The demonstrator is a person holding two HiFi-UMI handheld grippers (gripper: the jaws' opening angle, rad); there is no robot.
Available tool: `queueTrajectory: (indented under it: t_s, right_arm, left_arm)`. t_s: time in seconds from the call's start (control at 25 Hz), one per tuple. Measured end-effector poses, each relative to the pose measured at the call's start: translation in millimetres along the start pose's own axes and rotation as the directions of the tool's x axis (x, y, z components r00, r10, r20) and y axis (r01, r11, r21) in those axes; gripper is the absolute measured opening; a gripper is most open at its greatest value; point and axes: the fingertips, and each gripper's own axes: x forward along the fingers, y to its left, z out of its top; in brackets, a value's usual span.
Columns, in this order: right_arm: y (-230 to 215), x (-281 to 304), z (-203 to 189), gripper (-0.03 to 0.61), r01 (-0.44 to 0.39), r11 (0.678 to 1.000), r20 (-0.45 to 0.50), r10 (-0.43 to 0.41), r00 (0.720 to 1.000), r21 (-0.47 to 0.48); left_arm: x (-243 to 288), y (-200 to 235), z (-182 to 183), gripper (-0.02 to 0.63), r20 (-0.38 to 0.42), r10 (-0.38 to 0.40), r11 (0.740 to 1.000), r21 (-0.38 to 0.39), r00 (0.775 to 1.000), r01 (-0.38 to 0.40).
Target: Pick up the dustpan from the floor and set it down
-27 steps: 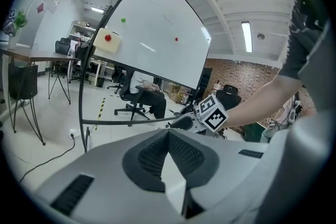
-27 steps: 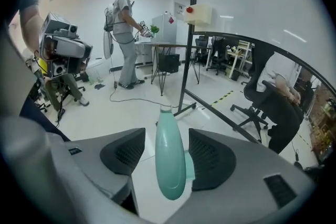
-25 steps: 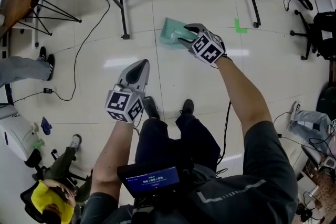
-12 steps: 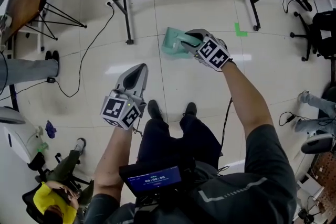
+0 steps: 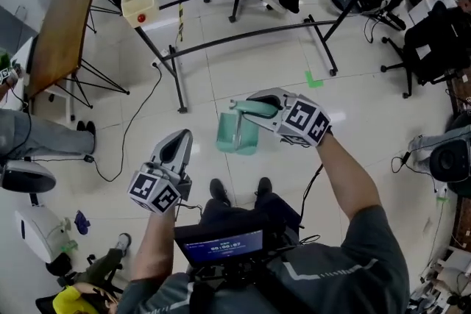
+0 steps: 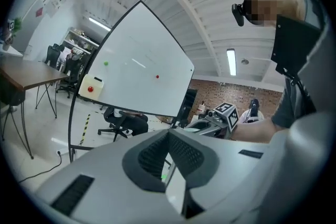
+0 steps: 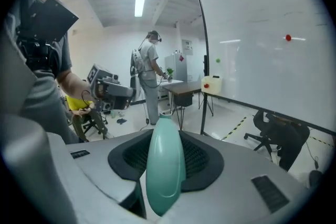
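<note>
Teal dustpan (image 5: 237, 134) hangs clear of the tiled floor (image 5: 243, 55) at the centre of the head view, pan end lowest, its handle (image 7: 164, 165) pinched by the right gripper (image 5: 256, 106), whose jaws have just been closing on it. At lower left the left gripper (image 5: 181, 142) has its jaws pressed together with nothing between them, well apart from the dustpan

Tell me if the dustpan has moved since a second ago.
Yes. The dustpan has been lifted, shifting away from the green floor tape toward the person's shoes.
</note>
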Motion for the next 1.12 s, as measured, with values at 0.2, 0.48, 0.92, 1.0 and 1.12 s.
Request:
queueTrajectory:
  t_s: [0.2, 0.48, 0.92, 1.0, 1.12]
  right_arm:
    - [69.9, -68.8, 73.2, 0.158, -0.007, 1.0, 0.057, 0.008, 0.998, -0.017]
    - [138.0, -119.9, 94.4, 0.158, -0.051, 0.99, 0.066, 0.06, 0.996, -0.128]
    - [145.2, -141.0, 102.2, 0.156, -0.019, 0.986, 0.089, 0.034, 0.995, -0.168]
    - [145.1, -141.1, 103.2, 0.156, -0.016, 0.985, 0.088, 0.031, 0.996, -0.171]
    - [142.9, -138.3, 107.2, 0.156, -0.007, 0.984, 0.089, 0.023, 0.996, -0.177]
  left_arm:
    - [-26.5, -62.6, 52.0, 0.026, 0.04, -0.075, 0.997, 0.025, 0.996, 0.074]
    - [-39.9, -122.2, 68.8, 0.025, 0.034, -0.137, 0.982, 0.133, 0.99, 0.131]
    - [-46.3, -135.0, 68.5, 0.025, 0.022, -0.147, 0.976, 0.164, 0.989, 0.142]
    - [-47.1, -132.0, 68.2, 0.023, 0.018, -0.132, 0.976, 0.178, 0.991, 0.127]
    - [-48.1, -127.2, 68.4, 0.025, 0.021, -0.13, 0.973, 0.196, 0.991, 0.123]
